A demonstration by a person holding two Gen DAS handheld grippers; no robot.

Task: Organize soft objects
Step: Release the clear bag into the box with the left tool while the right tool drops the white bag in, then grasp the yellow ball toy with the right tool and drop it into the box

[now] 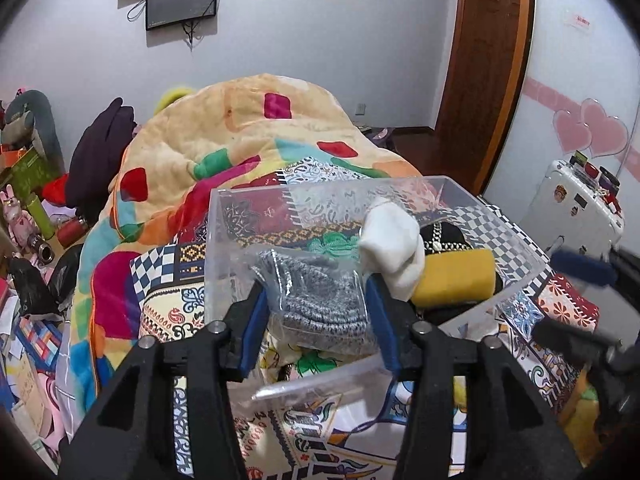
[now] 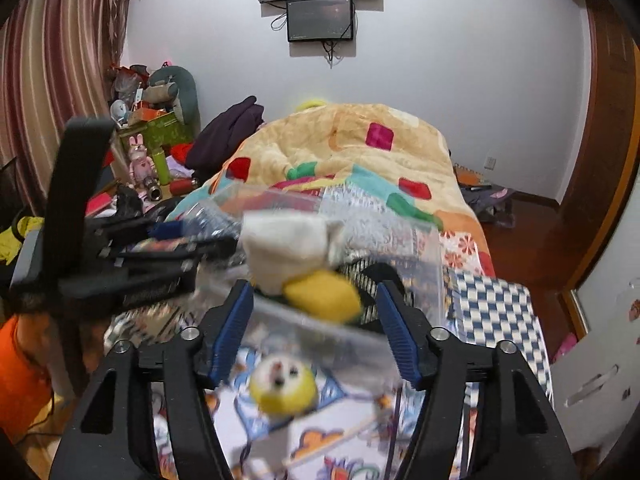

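A clear plastic box [image 1: 516, 236] stands on the patterned bedspread. Inside it lie a grey knit item in a clear bag [image 1: 316, 300], a white soft roll [image 1: 394, 246], a yellow sponge [image 1: 456, 278] and a black item [image 1: 442, 236]. My left gripper [image 1: 318, 312] is over the box with its jaws wide around the bagged grey knit; the pads look apart from it. My right gripper [image 2: 316, 320] is open and empty just before the box [image 2: 424, 256], facing the white roll [image 2: 284, 248] and yellow sponge [image 2: 322, 296]. The view is blurred. The left gripper also shows in the right wrist view [image 2: 180, 236].
A heaped colourful blanket [image 1: 248, 140] lies on the bed behind the box. Cluttered toys and boxes [image 1: 24, 184] fill the left side. A white suitcase [image 1: 576, 208] stands at the right by a wooden door [image 1: 484, 60]. A printed yellow-and-white figure [image 2: 282, 386] is on the bedspread.
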